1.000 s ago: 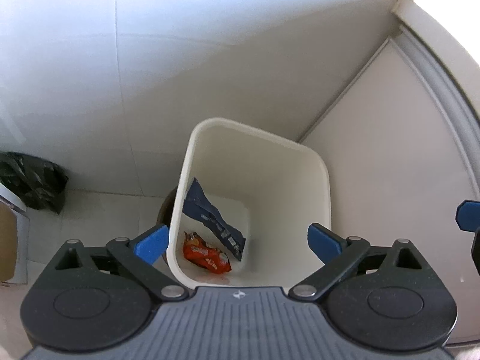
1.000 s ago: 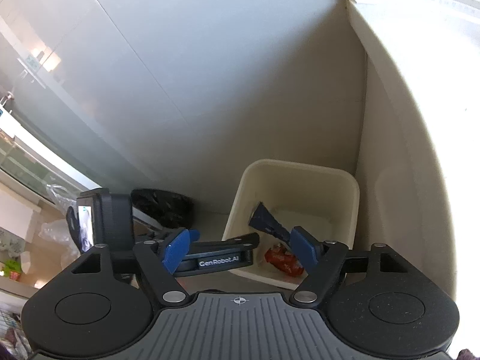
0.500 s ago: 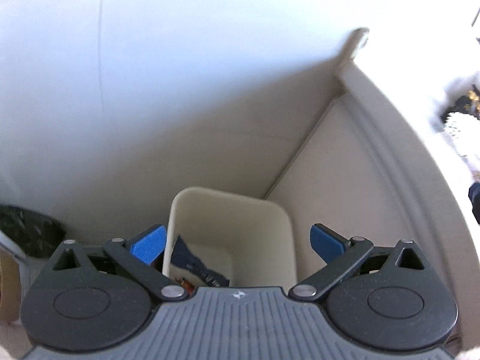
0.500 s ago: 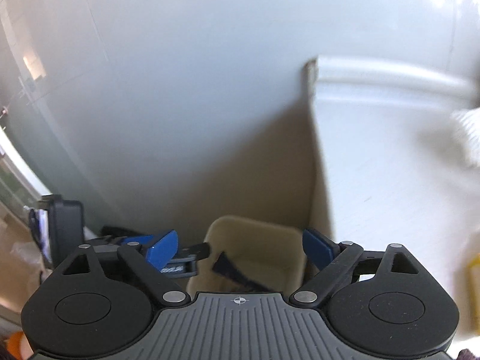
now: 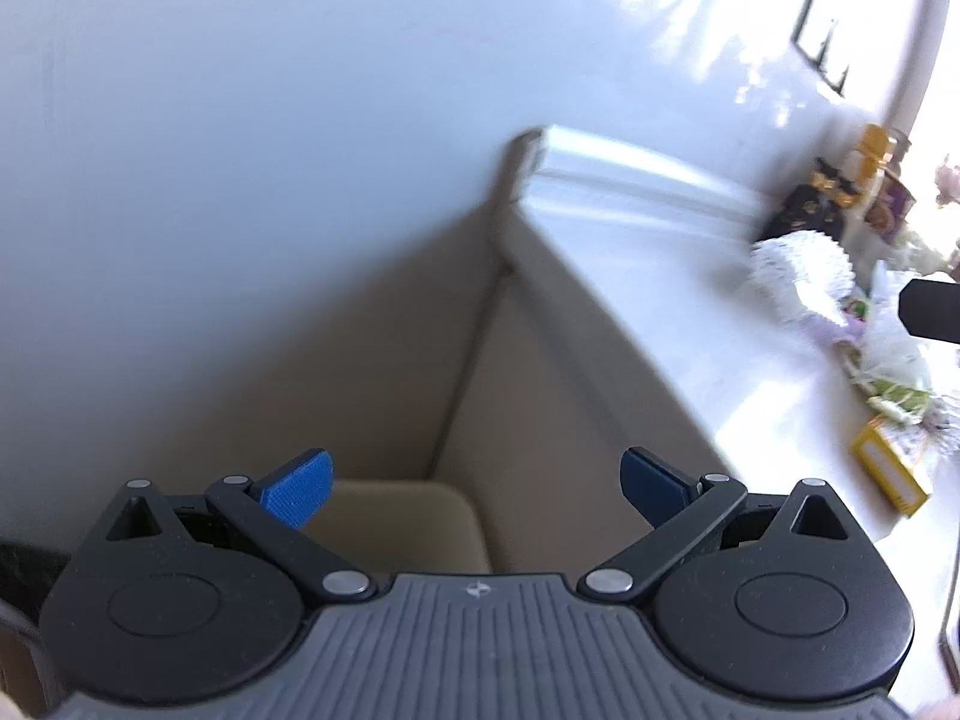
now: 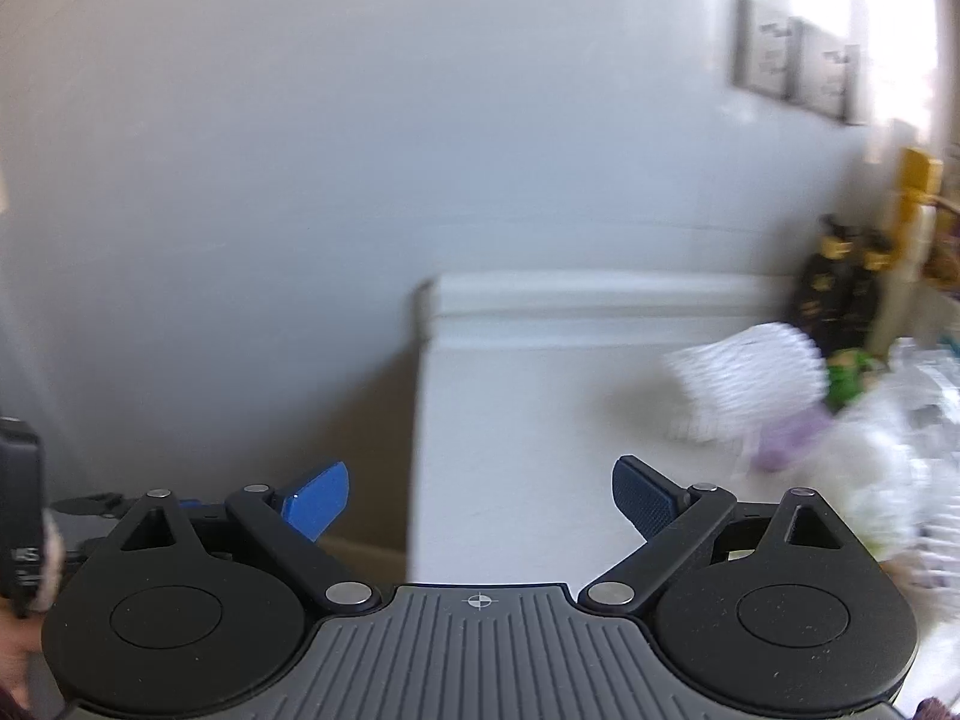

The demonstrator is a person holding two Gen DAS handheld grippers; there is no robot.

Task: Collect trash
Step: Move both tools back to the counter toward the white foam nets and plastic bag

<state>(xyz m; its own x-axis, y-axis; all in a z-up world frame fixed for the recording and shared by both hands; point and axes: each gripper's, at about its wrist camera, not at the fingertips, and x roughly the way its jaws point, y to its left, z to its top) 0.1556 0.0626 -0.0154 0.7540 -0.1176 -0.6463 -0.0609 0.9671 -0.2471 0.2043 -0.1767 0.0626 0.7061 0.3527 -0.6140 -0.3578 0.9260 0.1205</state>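
The left gripper (image 5: 474, 480), black with blue-padded fingers (image 5: 298, 487), fills the bottom of the left wrist view with its fingers spread wide and nothing between them. Just behind its left finger, at lower centre, only the far rim and corner of the cream plastic waste bin (image 5: 408, 516) shows; what lies inside is hidden by the gripper body. The bin stands in a corner between the pale grey wall (image 5: 240, 150) and the beige side panel (image 5: 540, 432) of a cabinet.

The white worktop (image 5: 690, 300) runs from the centre to the right edge of that view. At its right end lies a blurred heap of trash: a white crinkled paper piece (image 5: 798, 270), clear plastic wrapping with green and purple bits (image 5: 888, 360), and a small yellow box (image 5: 891, 477) at the near edge. Dark bottles with gold caps (image 5: 822, 198) stand behind the heap against the wall.

The right gripper (image 6: 480, 495), of the same make, sits at the bottom of the right wrist view, its fingers (image 6: 642, 498) parting further and empty. Its right finger hangs above the worktop (image 6: 540, 420), its left finger beyond the worktop's edge. The white crinkled paper (image 6: 750, 372) and wrapping (image 6: 870, 468) lie to the right, well blurred. Two grey framed pictures (image 6: 792, 66) hang at upper right.
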